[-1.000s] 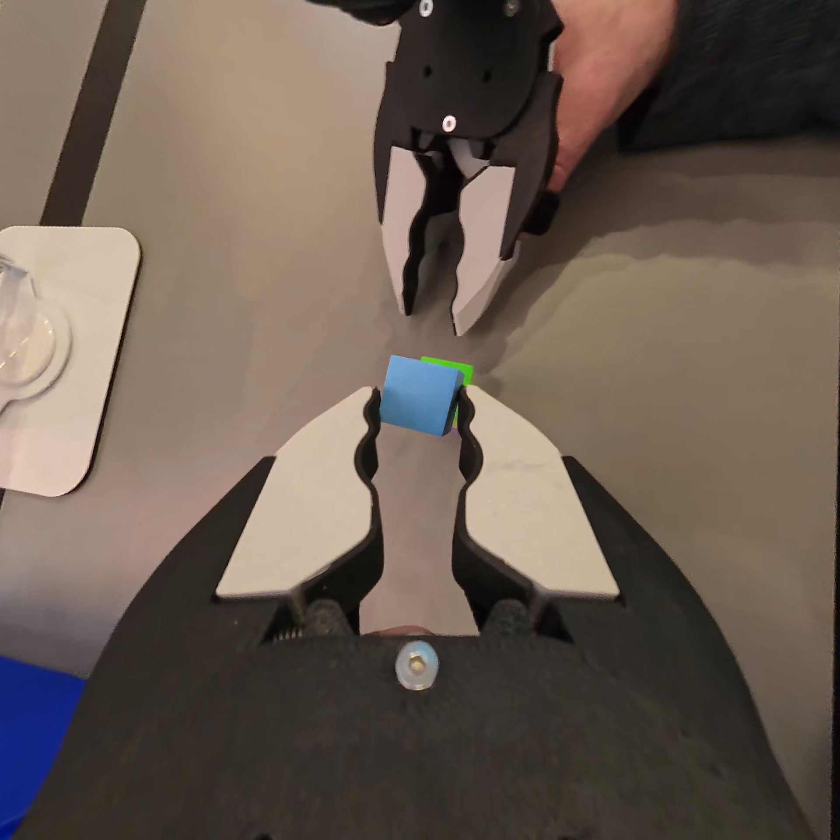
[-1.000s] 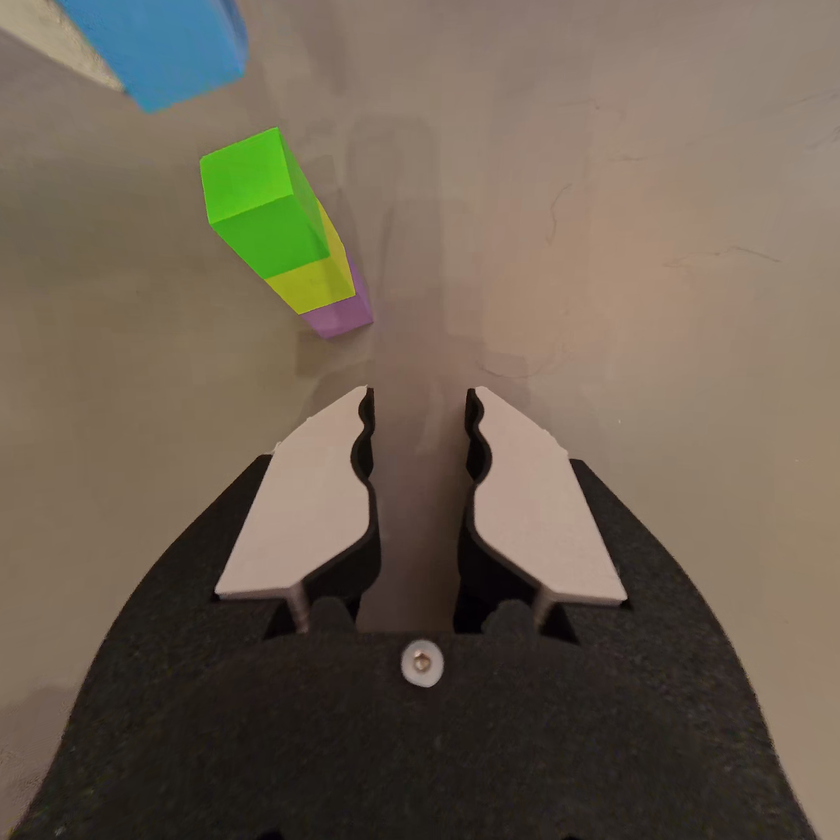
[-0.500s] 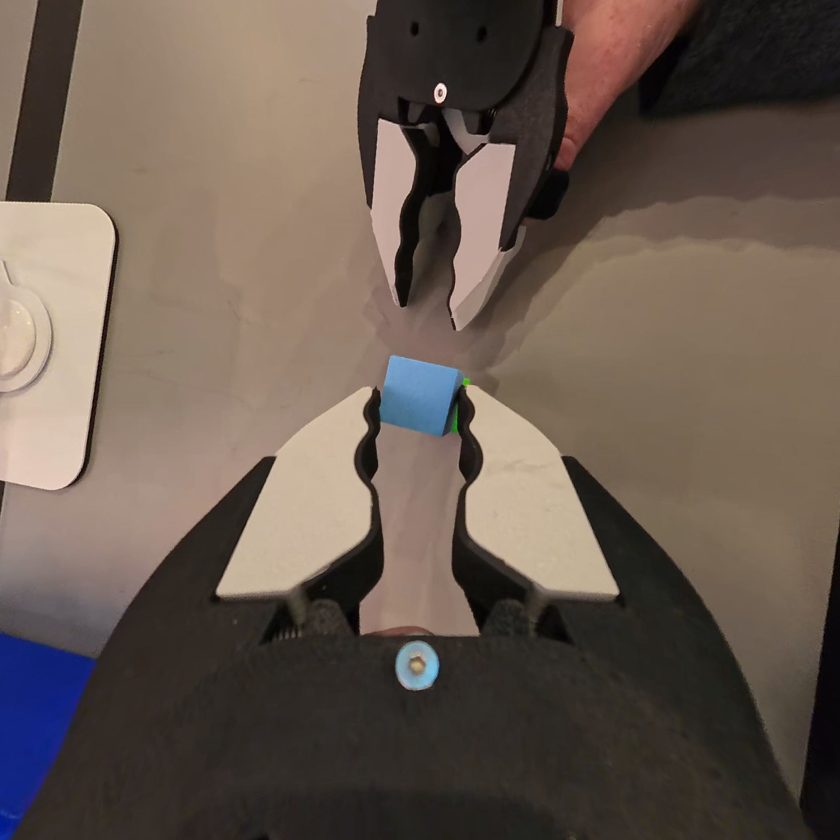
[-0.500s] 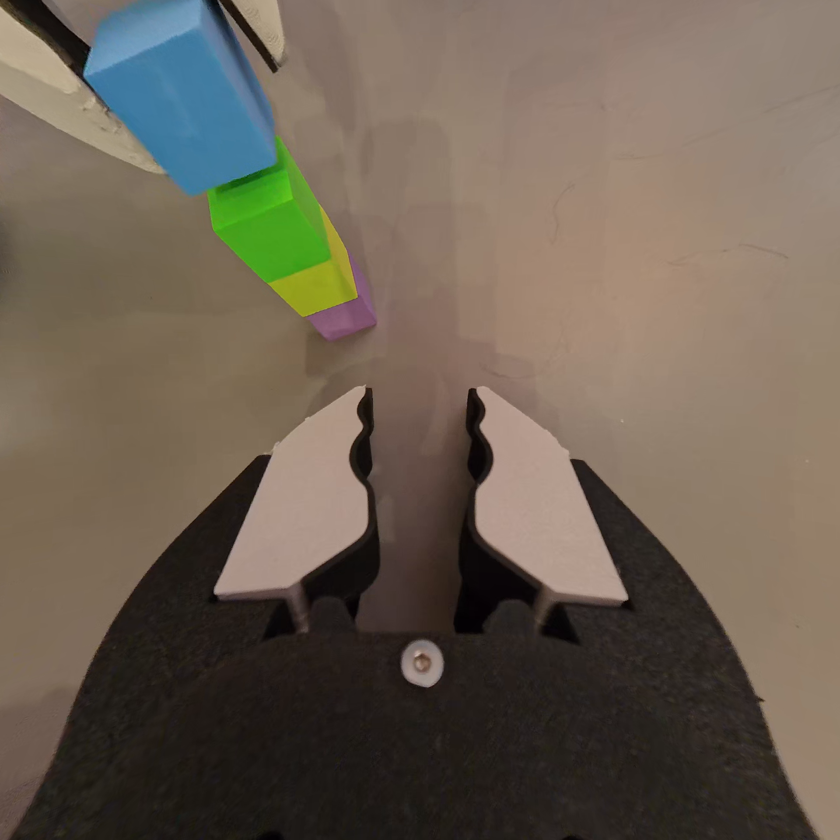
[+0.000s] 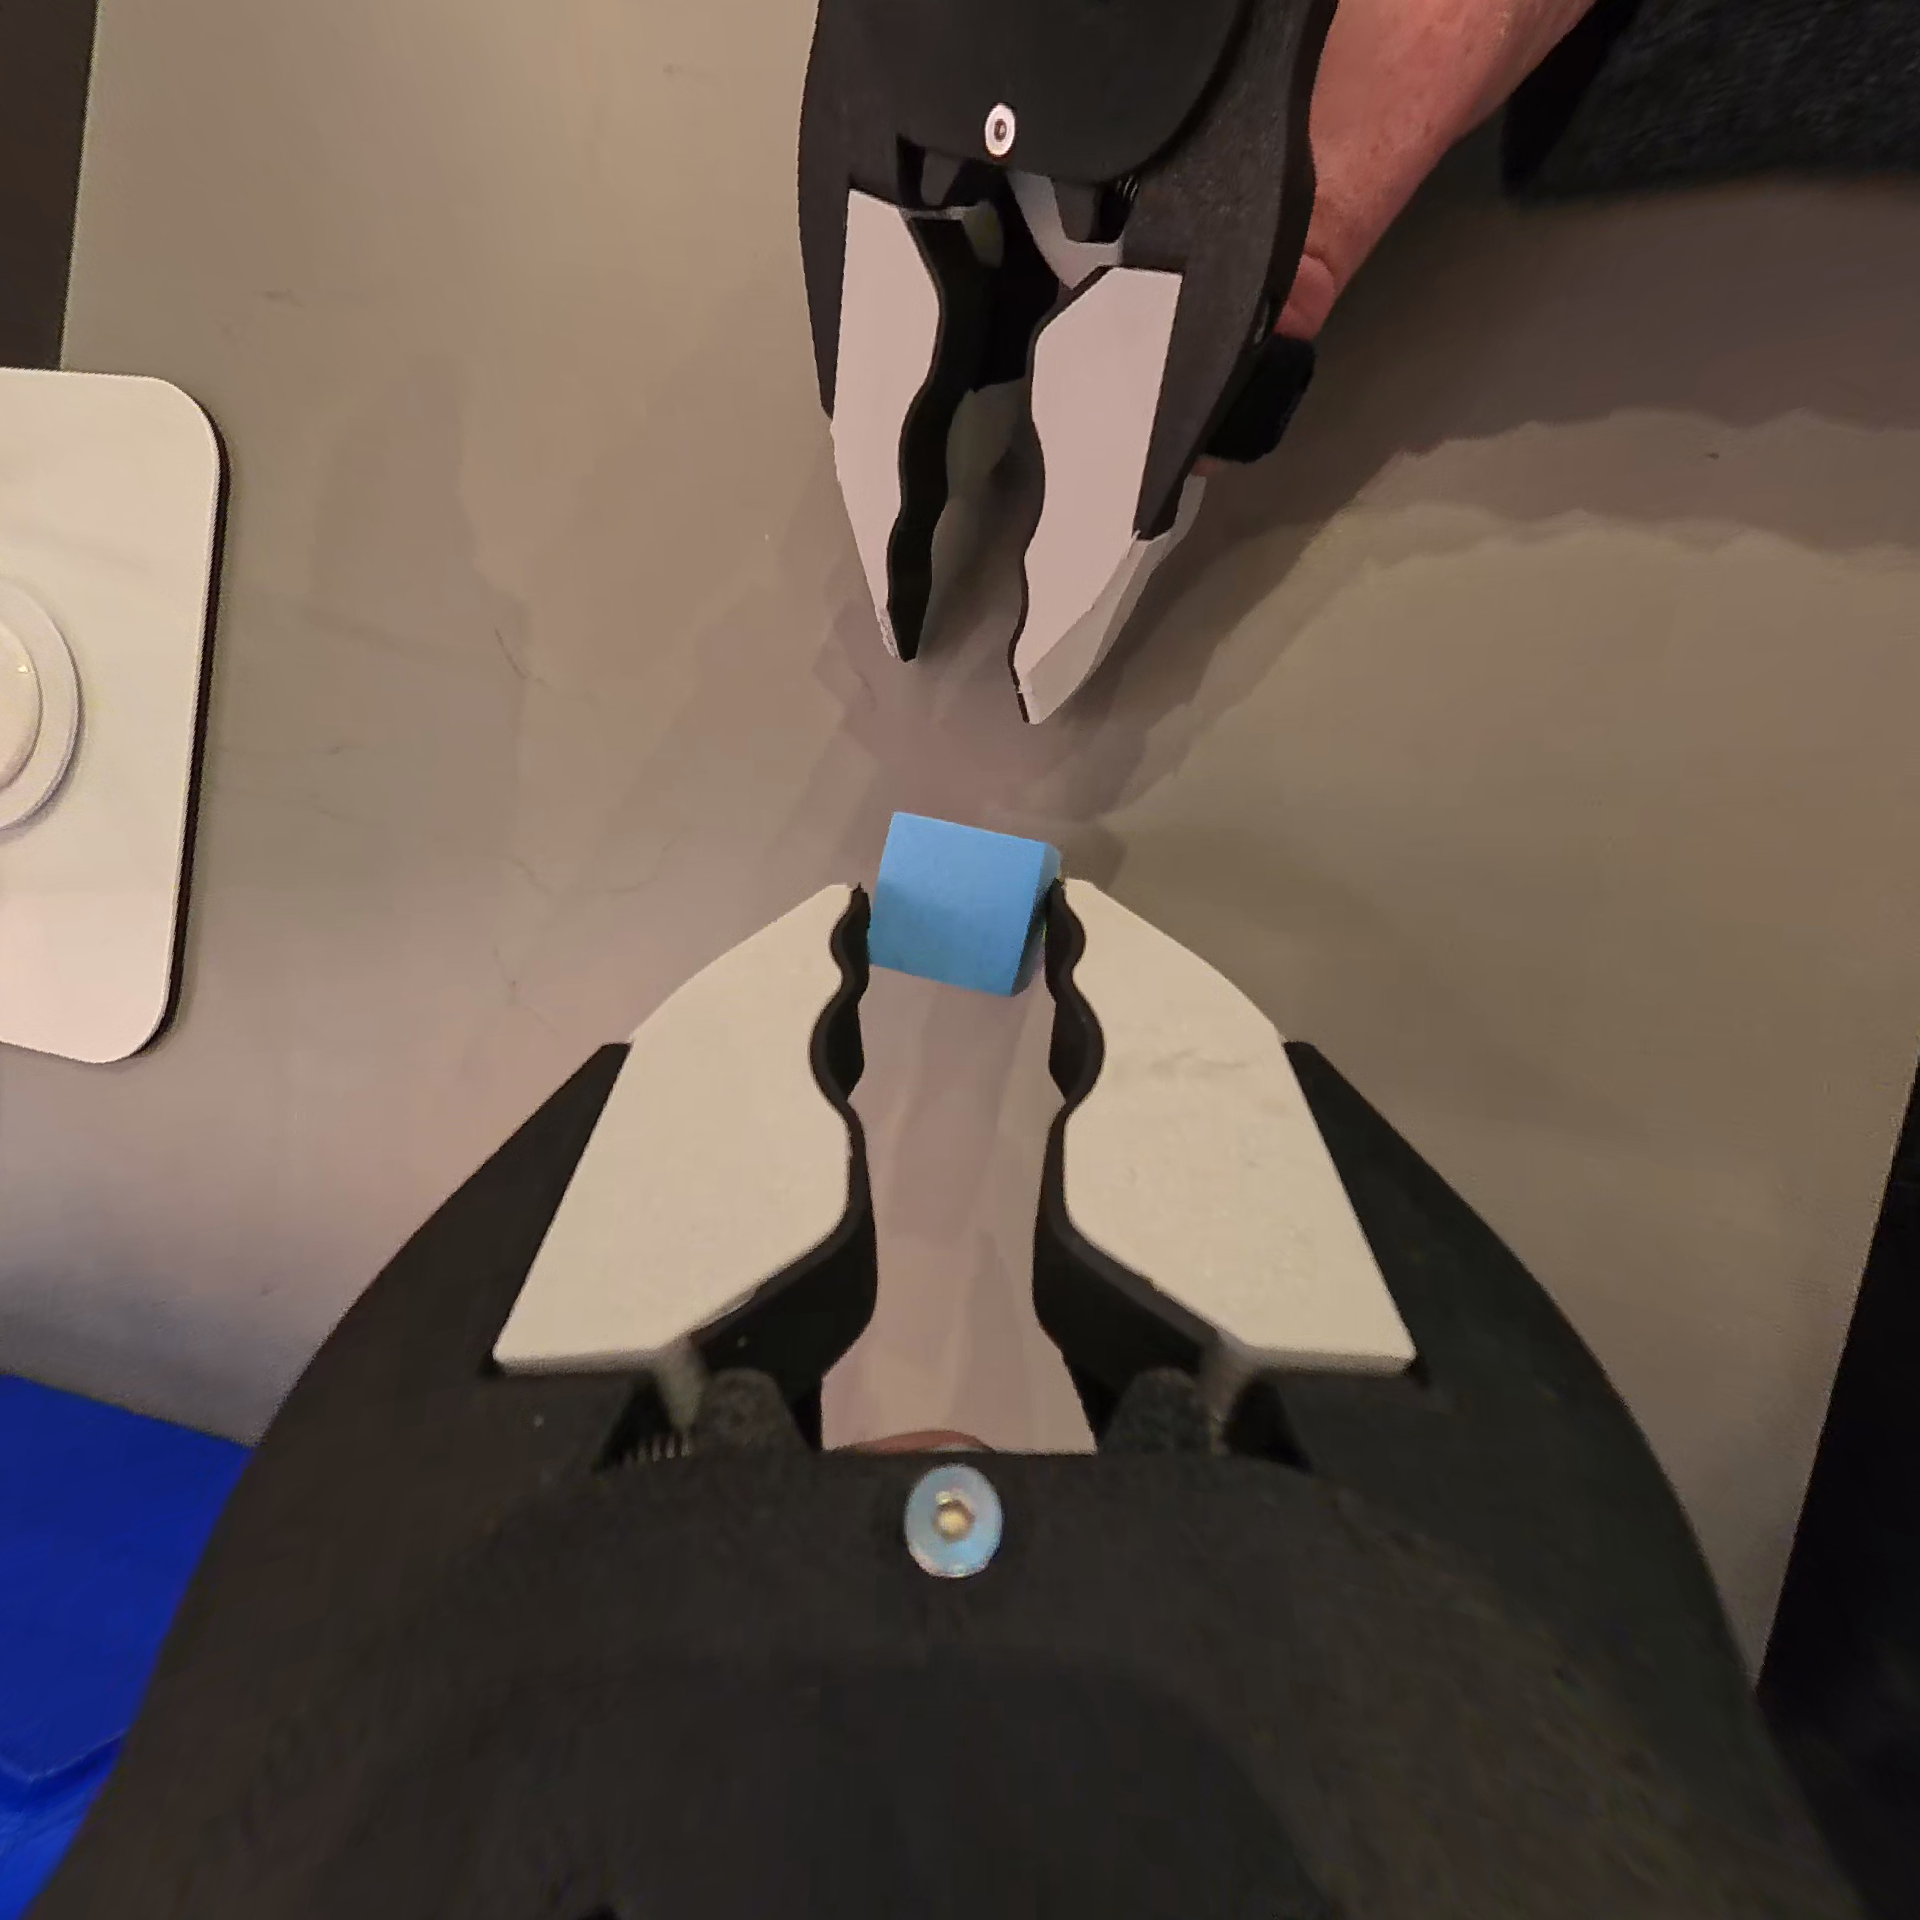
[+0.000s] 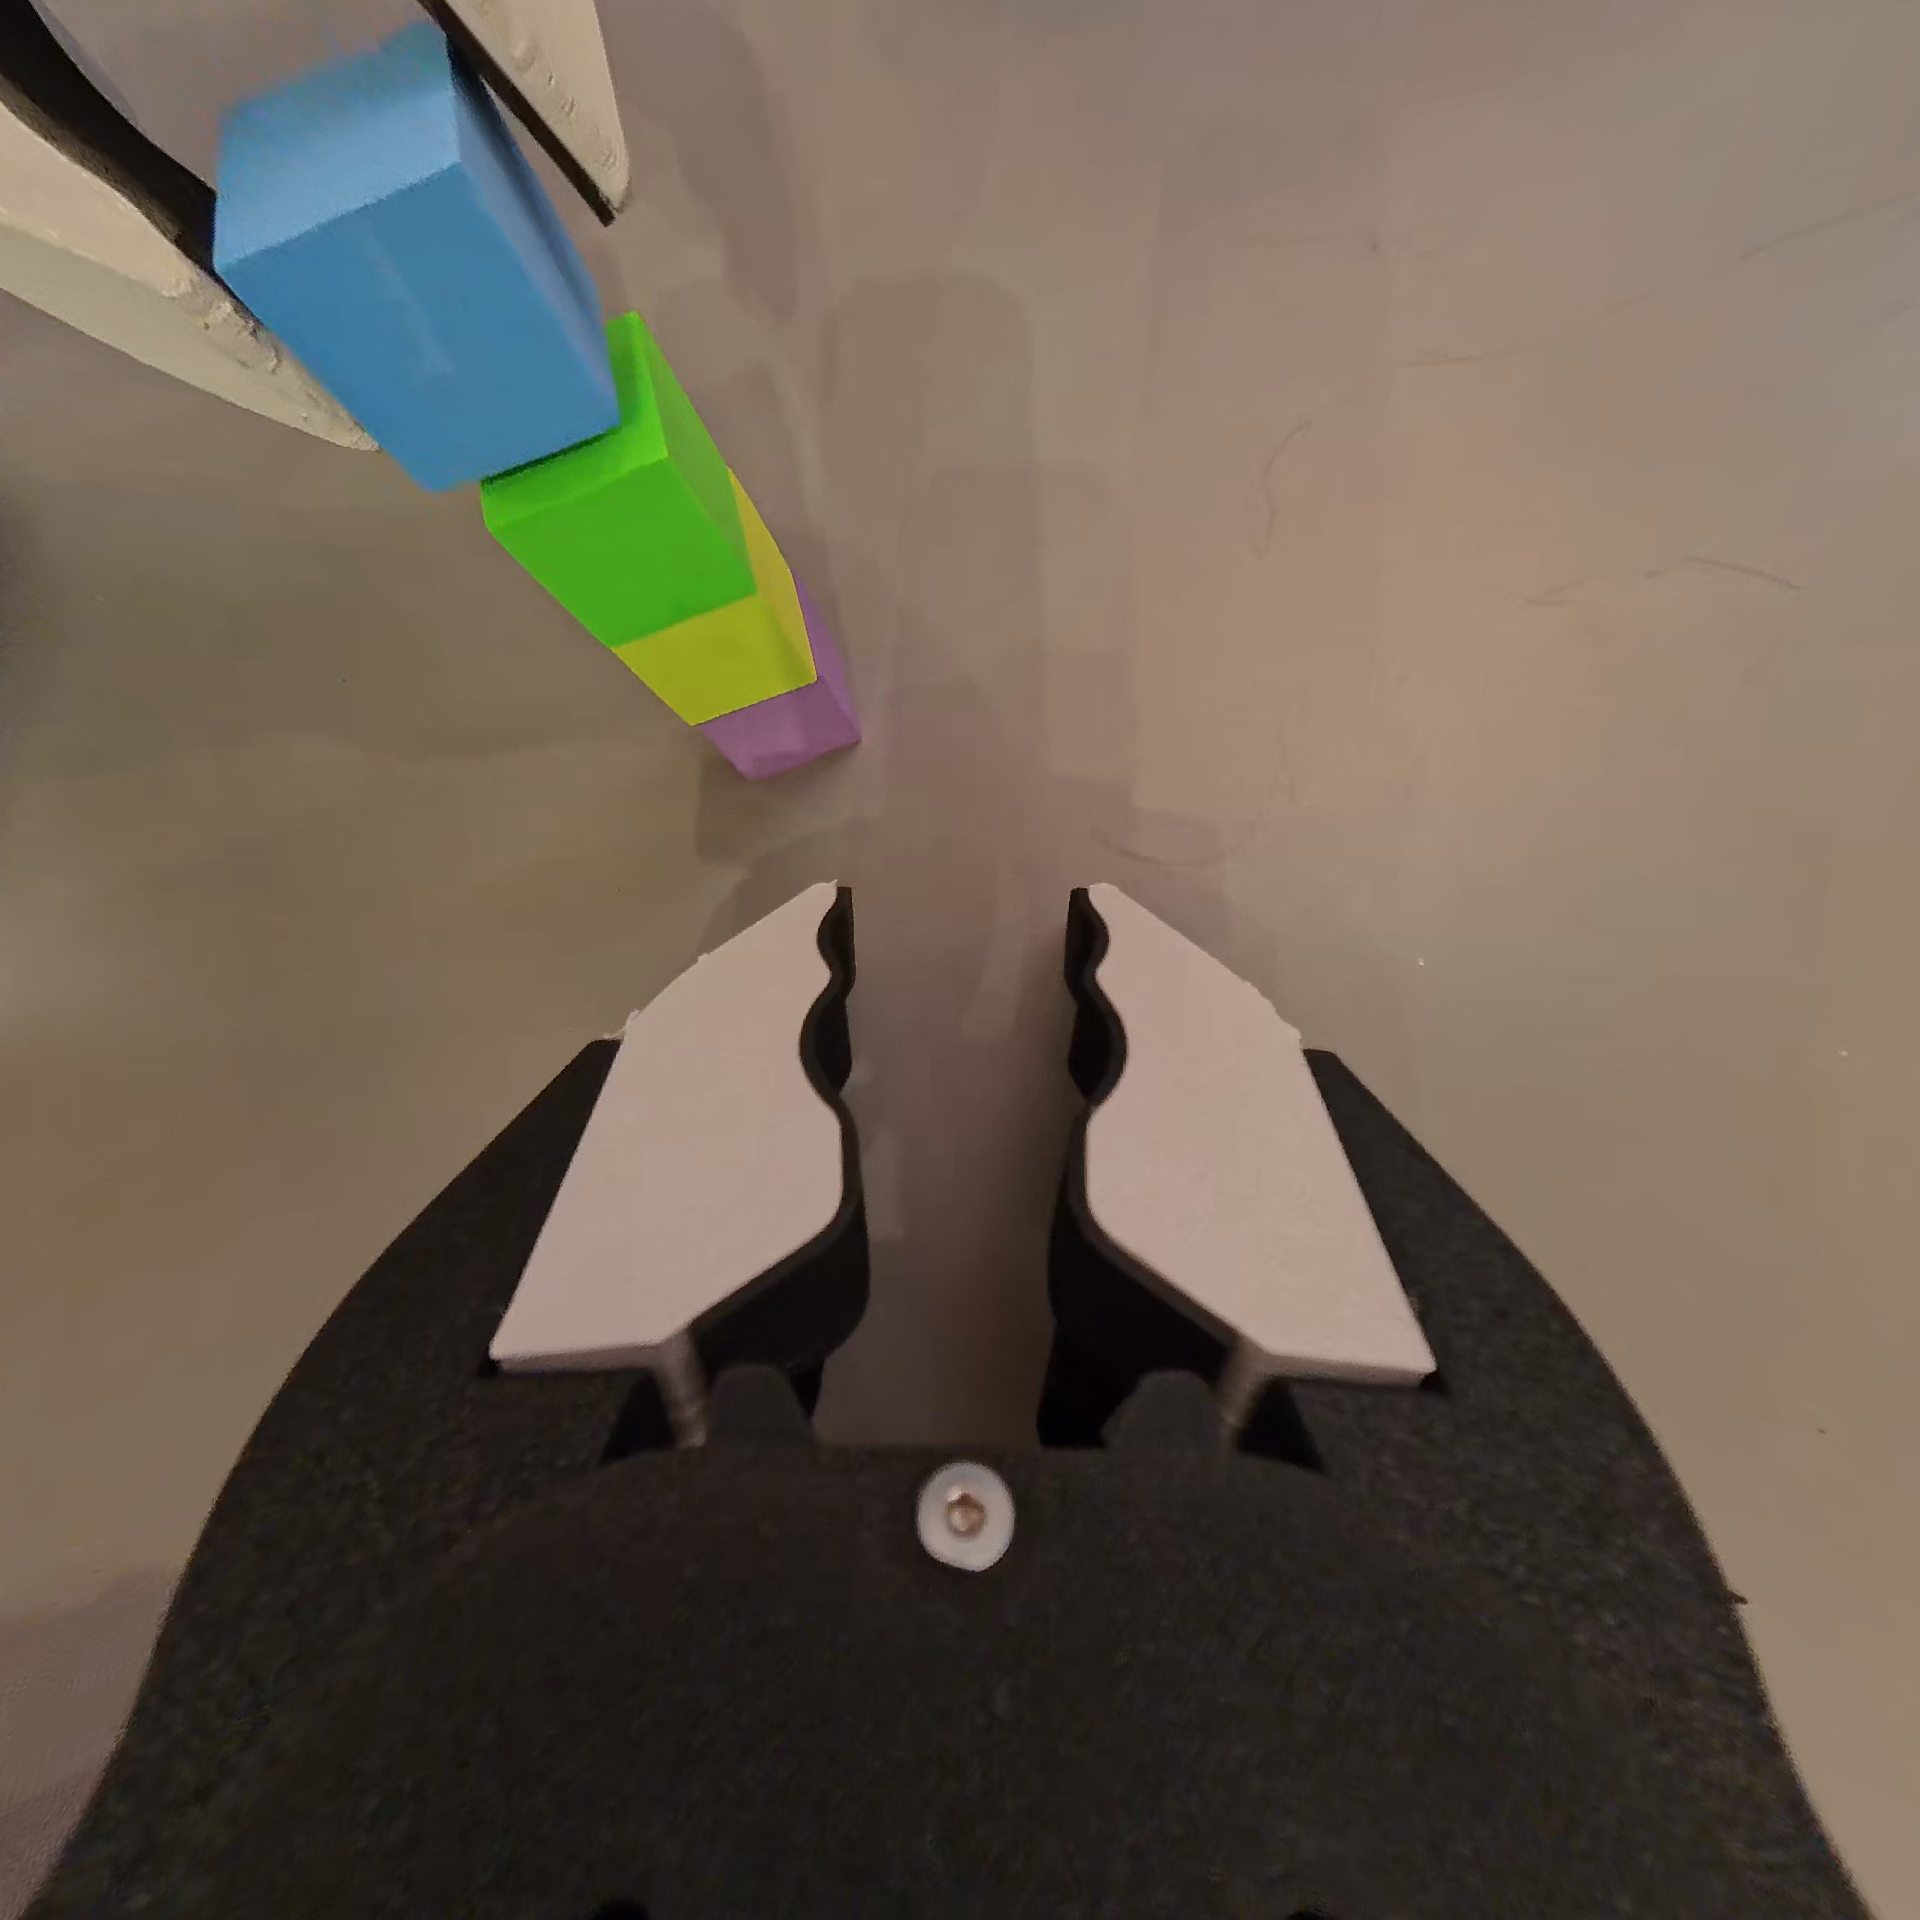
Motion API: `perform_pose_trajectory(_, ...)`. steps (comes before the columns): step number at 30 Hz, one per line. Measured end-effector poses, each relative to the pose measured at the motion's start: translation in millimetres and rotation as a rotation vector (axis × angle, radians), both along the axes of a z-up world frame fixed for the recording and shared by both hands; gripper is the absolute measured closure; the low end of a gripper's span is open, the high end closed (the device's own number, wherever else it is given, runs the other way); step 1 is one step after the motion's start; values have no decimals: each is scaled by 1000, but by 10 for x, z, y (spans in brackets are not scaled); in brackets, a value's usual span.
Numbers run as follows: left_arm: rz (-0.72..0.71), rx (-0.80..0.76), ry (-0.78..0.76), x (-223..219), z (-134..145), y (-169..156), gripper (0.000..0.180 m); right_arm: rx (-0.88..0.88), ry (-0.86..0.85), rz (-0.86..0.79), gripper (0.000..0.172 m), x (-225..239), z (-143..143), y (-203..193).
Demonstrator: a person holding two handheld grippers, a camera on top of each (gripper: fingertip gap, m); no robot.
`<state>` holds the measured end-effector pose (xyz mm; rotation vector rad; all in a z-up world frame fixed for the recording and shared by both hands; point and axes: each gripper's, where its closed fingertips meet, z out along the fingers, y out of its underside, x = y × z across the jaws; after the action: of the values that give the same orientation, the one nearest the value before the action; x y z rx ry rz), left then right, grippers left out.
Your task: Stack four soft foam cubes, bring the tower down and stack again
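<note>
In the left wrist view, the left claw (image 5: 956, 899) fills the bottom of the frame, and its two tips press on the sides of a blue cube (image 5: 951, 902) in the middle of the frame. The cube hides what is under it. At the top of the frame the right claw (image 5: 966, 675) points down at the cube with a gap between its tips and nothing in it; a hand (image 5: 1371, 177) holds it from the upper right. A white pad (image 5: 94, 717) lies on the grey desk (image 5: 468, 416) at the left edge, and something dark blue (image 5: 94, 1538) shows in the lower left corner. In the right wrist view, the right claw (image 6: 961, 904) is at the bottom, partly open and empty, over the bare desk (image 6: 1455, 520). In the upper left the blue cube (image 6: 405, 270) sits squeezed between the left claw's fingers (image 6: 135, 281), right above a green cube (image 6: 623, 561); I cannot tell if the two touch yet. Under the green cube is a yellow cube (image 6: 717, 665), and a purple cube (image 6: 790, 732) is at the bottom on the desk. The cubes are foam, so they are probably light and squishy. A soft squeeze on two flat sides, near the middle, should be enough. A hard squeeze may squash the cube, and a bump could tip the tall, thin tower.
</note>
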<state>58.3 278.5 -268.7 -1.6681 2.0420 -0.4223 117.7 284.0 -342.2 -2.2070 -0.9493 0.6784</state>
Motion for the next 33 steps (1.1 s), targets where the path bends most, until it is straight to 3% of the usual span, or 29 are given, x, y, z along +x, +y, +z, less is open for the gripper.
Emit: perform_pose_trajectory(33, -2, 5, 4, 8, -35, 32, 149, -3, 4, 2, 133, -2, 1, -3)
